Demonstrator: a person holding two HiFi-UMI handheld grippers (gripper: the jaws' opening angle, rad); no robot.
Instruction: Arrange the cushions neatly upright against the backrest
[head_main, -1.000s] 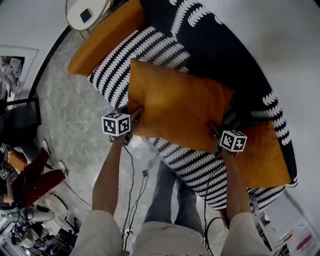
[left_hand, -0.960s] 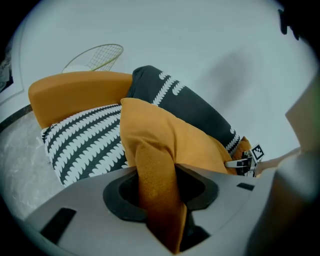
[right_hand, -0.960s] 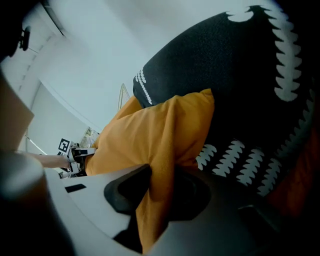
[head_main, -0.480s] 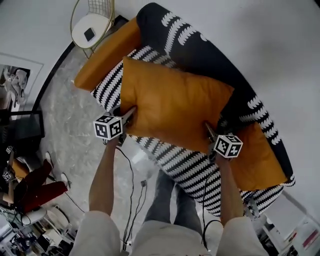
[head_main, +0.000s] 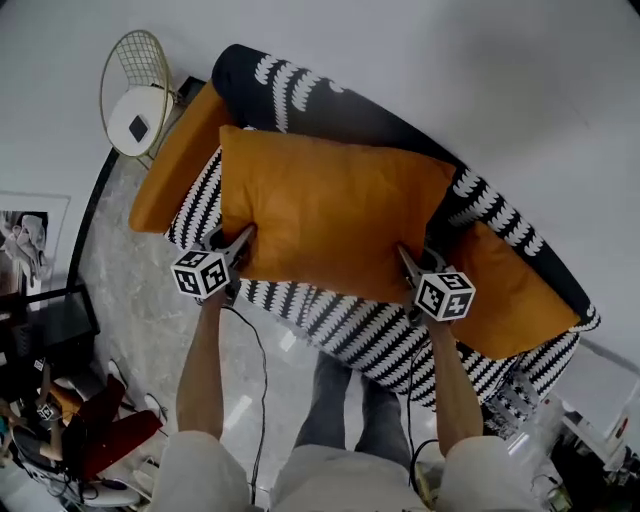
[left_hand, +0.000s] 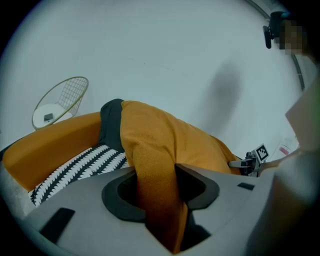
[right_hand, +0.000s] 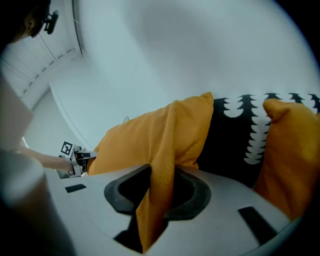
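You've carried the cushion back toward the backrest of the sofa. Your left gripper and right gripper each stay pinched on a lower corner. A second cushion crowds it at 4 o'clock, and a wire table stands at 10. Its far side is hidden.

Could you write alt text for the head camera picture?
Seen from above, a person holds a large orange cushion by its two near corners, left gripper and right gripper each clamped on it, over a black-and-white patterned sofa. A second orange cushion sits at the right.
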